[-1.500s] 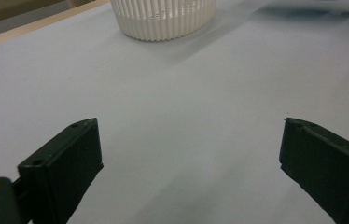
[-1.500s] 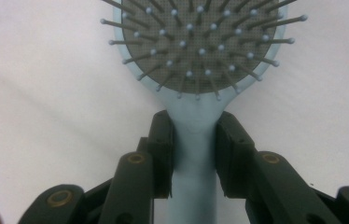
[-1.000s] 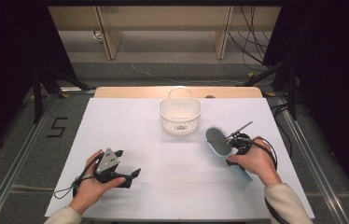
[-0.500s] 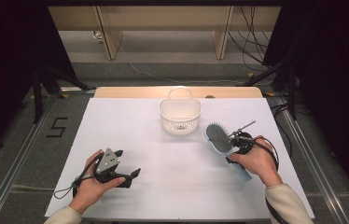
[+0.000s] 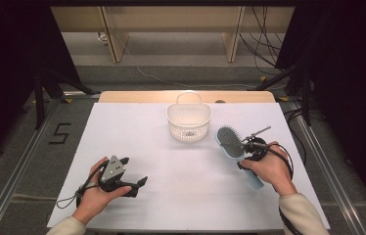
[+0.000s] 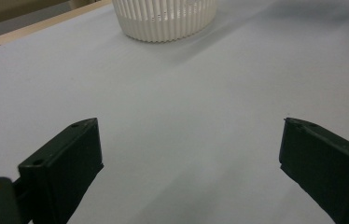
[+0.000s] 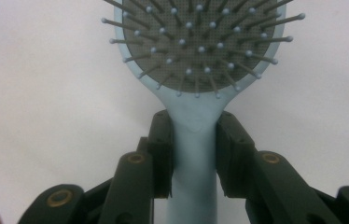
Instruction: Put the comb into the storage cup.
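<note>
The hairbrush [image 5: 232, 143] is pale blue plastic, with an oval head and a straight flat handle. Its head carries a grey cushion set with dark pins, each tipped by a small pale ball. It is held at the neck, just below the head, clamped from both sides, with the bristle face turned up and toward the camera on the right tongs. In the high view it slants over the right part of the white counter [image 5: 186, 196], head pointing away from the person, near the white basket [image 5: 189, 122].
</note>
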### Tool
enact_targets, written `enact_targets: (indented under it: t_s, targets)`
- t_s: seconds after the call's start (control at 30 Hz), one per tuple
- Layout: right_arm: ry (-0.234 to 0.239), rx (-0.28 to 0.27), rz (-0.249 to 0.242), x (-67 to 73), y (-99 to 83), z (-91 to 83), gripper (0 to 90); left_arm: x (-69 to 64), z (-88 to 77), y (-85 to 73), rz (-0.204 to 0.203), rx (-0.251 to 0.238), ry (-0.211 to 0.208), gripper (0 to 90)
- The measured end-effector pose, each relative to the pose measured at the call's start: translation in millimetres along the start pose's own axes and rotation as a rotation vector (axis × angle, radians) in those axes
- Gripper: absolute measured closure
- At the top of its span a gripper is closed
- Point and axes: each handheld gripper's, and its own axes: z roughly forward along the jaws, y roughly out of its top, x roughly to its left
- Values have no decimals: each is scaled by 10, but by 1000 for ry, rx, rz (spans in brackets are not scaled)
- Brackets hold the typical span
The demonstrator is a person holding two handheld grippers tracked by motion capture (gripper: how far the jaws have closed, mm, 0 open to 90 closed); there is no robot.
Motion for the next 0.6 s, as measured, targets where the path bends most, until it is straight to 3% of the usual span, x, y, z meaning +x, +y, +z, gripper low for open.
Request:
enact_targets:
  t_s: [0.6]
  targets:
    - [-21, -100, 36, -21, 18, -69, 704, -1, 2, 0, 0, 0, 0, 54]
